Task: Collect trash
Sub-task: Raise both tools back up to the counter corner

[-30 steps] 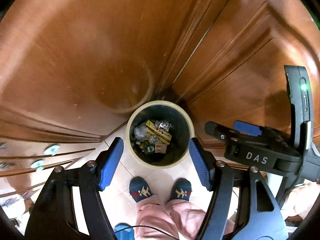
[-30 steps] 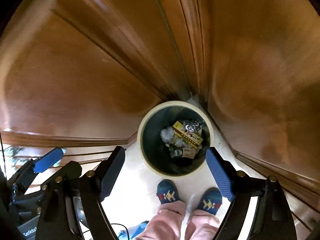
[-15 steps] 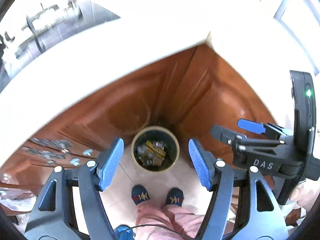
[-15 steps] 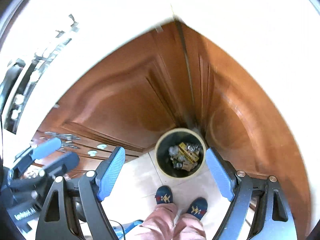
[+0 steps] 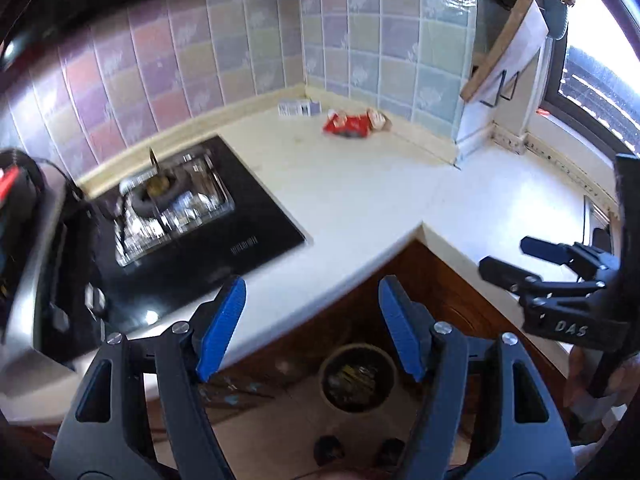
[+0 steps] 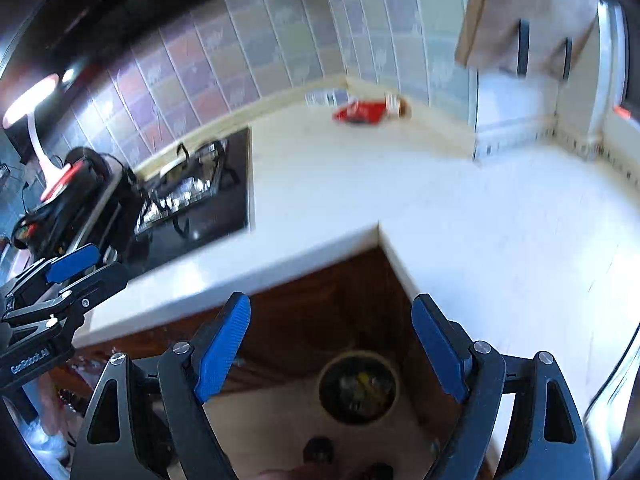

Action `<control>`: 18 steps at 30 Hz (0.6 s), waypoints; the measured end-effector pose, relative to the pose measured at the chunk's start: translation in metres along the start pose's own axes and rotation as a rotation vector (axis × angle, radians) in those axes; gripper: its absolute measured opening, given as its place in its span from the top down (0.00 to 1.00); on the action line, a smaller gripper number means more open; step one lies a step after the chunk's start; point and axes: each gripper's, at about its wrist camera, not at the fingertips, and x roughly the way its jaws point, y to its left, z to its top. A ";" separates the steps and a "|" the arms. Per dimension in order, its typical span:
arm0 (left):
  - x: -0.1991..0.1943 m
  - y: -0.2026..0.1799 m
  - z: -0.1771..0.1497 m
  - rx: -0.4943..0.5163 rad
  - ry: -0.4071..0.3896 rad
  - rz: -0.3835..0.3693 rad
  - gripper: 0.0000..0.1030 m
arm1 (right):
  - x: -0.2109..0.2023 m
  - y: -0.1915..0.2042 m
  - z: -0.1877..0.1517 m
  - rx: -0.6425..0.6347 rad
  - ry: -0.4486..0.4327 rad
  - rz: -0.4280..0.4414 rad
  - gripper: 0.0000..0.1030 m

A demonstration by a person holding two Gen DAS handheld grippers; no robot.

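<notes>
Jaws of left gripper (image 5: pixel 312 328) and right gripper (image 6: pixel 332 346) wide, empty — above trash bin (image 5: pixel 358 378).

Open stretch: the pale L-shaped stone worktop (image 5: pixel 360 184) lies bare from its inner corner to the tiled wall.
Far corner: a crumpled red wrapper (image 5: pixel 347 125) and a small white box (image 5: pixel 298 109) lie near the wall.
Left side: the black glass gas hob (image 5: pixel 192 232) with its metal pan support fills that stretch.
Right side: a tilted wooden board (image 5: pixel 500 40) leans on the wall.
Below: the round cream-rimmed waste bin (image 5: pixel 357 377) stands on the floor under the worktop's corner, close to the brown cabinet doors (image 6: pixel 320 320).
</notes>
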 end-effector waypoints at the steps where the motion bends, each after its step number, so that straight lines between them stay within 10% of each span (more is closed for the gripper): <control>1: -0.002 0.001 0.013 0.015 -0.005 0.012 0.35 | -0.007 0.000 0.011 -0.008 -0.027 -0.007 0.18; 10: -0.014 0.011 0.142 0.113 -0.099 0.030 0.35 | -0.029 -0.005 0.116 -0.057 -0.165 -0.088 0.18; 18: 0.051 0.034 0.269 0.254 -0.092 -0.014 0.35 | 0.024 -0.008 0.227 -0.044 -0.166 -0.179 0.30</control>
